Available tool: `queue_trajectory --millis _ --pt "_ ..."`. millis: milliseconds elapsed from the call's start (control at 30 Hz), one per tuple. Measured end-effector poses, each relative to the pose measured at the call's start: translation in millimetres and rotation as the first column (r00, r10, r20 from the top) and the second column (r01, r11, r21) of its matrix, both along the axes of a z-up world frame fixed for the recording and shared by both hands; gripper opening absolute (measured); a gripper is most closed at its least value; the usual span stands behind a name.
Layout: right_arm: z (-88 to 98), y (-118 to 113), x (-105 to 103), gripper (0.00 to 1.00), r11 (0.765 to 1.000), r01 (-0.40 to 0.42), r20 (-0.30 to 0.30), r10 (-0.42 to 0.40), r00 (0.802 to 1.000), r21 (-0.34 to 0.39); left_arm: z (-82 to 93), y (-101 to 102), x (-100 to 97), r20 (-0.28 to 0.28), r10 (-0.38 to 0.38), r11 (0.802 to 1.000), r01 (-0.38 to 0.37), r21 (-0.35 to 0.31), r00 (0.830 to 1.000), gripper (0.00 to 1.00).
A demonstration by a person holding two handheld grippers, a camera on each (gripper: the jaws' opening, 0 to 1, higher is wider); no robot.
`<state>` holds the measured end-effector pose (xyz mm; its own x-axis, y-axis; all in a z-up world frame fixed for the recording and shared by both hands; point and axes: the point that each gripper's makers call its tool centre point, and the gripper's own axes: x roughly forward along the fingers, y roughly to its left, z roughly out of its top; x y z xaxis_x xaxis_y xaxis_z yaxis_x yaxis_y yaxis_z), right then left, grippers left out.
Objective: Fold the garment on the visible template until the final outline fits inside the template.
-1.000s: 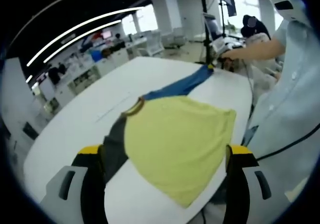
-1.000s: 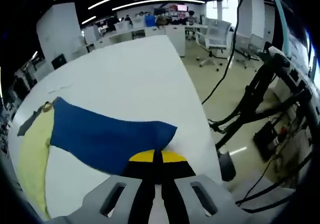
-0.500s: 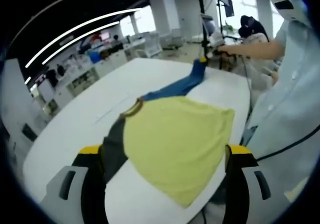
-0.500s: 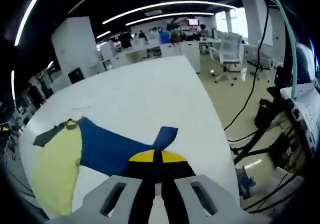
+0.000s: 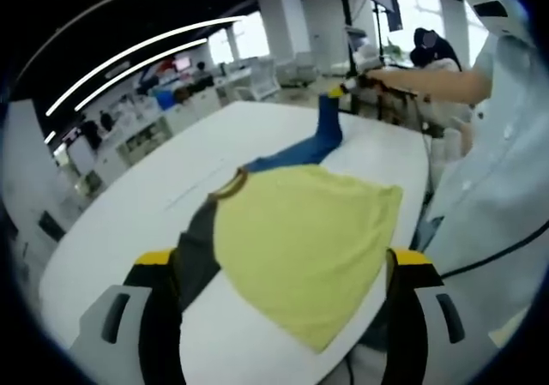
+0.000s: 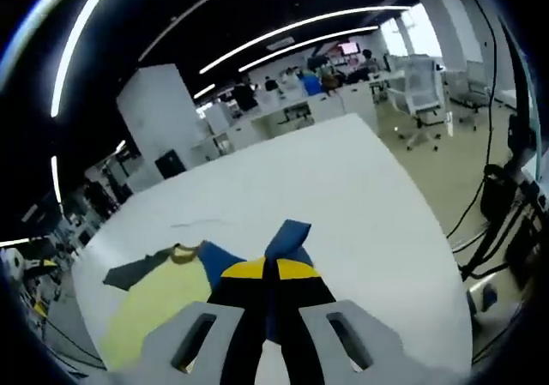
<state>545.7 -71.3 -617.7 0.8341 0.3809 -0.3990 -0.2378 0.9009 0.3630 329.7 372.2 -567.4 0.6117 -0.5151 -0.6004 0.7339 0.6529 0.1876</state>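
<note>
A shirt with a yellow body (image 5: pixel 300 239), a grey sleeve (image 5: pixel 197 248) and a blue sleeve (image 5: pixel 300 151) lies on the white table (image 5: pixel 129 205). My left gripper (image 5: pixel 283 261) stands wide open low over the near hem, one jaw on each side of the yellow cloth. At the far end my right gripper (image 5: pixel 347 89) is shut on the blue sleeve's tip and holds it raised off the table. In the right gripper view the blue sleeve (image 6: pixel 287 235) rises from the shut right gripper (image 6: pixel 270 269); the yellow body (image 6: pixel 154 308) and grey sleeve (image 6: pixel 133 271) lie to the left.
A faint line (image 5: pixel 193 192) is marked on the table beside the collar. A person in a pale blue shirt (image 5: pixel 497 145) stands along the table's right edge. Office chairs (image 6: pixel 429 85), desks and hanging cables (image 6: pixel 506 196) lie beyond the table (image 6: pixel 343 179).
My right gripper has lifted the blue sleeve's end off the table and carried it back toward the yellow body. The left gripper and the rest of the shirt have stayed put.
</note>
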Motion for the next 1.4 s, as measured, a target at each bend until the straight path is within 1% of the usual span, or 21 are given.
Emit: queue_trajectory --millis 100,233,333,400,433,467,533,667,700,867,1100,1233,1400 --pt "7.1 14 4 0.02 1.0 -0.023 0.01 0.023 1.0 -0.01 1.1 1 -1.6 0.002 0.0 1.0 0.0 -0.005 1.0 0.96" --pt "17.8 36 8 0.02 0.998 -0.054 0.025 0.054 0.998 0.013 3.0 3 -3.9 0.011 -0.004 1.0 0.004 -0.012 1.0 0.95" --pt "19.1 46 10 0.02 0.997 -0.079 0.031 0.078 0.996 0.015 3.0 5 -5.0 0.015 -0.001 1.0 0.002 -0.015 1.0 0.95" --pt "22.5 56 12 0.02 0.995 -0.096 0.034 0.096 0.995 0.013 2.9 7 -6.1 0.017 0.002 1.0 -0.002 -0.017 1.0 0.95" --pt "26.8 66 10 0.02 0.994 -0.106 0.038 0.105 0.994 0.015 3.0 7 -6.6 0.018 0.002 1.0 -0.002 -0.017 1.0 0.95" --pt "28.1 69 10 0.02 0.994 -0.111 0.04 0.11 0.993 0.016 3.1 7 -7.1 0.019 0.001 1.0 -0.001 -0.019 1.0 0.96" --pt "37.9 85 10 0.02 0.991 -0.131 0.057 0.129 0.99 0.023 3.6 8 -8.2 0.02 -0.001 1.0 0.002 -0.024 1.0 0.95" --pt "51.1 107 12 0.02 0.986 -0.164 0.077 0.162 0.984 0.028 5.4 10 -9.2 0.028 -0.002 0.999 0.003 -0.032 1.0 0.95" --pt "56.0 116 11 0.02 0.984 -0.178 0.085 0.175 0.981 0.026 5.7 10 -9.6 0.029 -0.005 0.999 0.006 -0.032 1.0 0.95" --pt "71.9 145 14 0.02 0.974 -0.226 0.114 0.222 0.968 0.025 7.9 12 -12.1 0.038 -0.011 0.999 0.012 -0.034 0.999 0.95" --pt "79.3 185 12 0.02 0.956 -0.292 0.125 0.287 0.95 0.026 13.1 14 -14.5 0.055 -0.023 0.999 0.025 -0.041 0.998 0.96" --pt "81.4 208 2 0.02 0.945 -0.325 0.127 0.32 0.939 0.023 14.4 18 -15.0 0.062 -0.016 0.999 0.019 -0.043 0.998 0.96" --pt "85.5 225 2 0.02 0.933 -0.359 0.136 0.352 0.926 0.029 13.0 20 -17.2 0.058 -0.019 0.999 0.021 -0.045 0.998 0.96"
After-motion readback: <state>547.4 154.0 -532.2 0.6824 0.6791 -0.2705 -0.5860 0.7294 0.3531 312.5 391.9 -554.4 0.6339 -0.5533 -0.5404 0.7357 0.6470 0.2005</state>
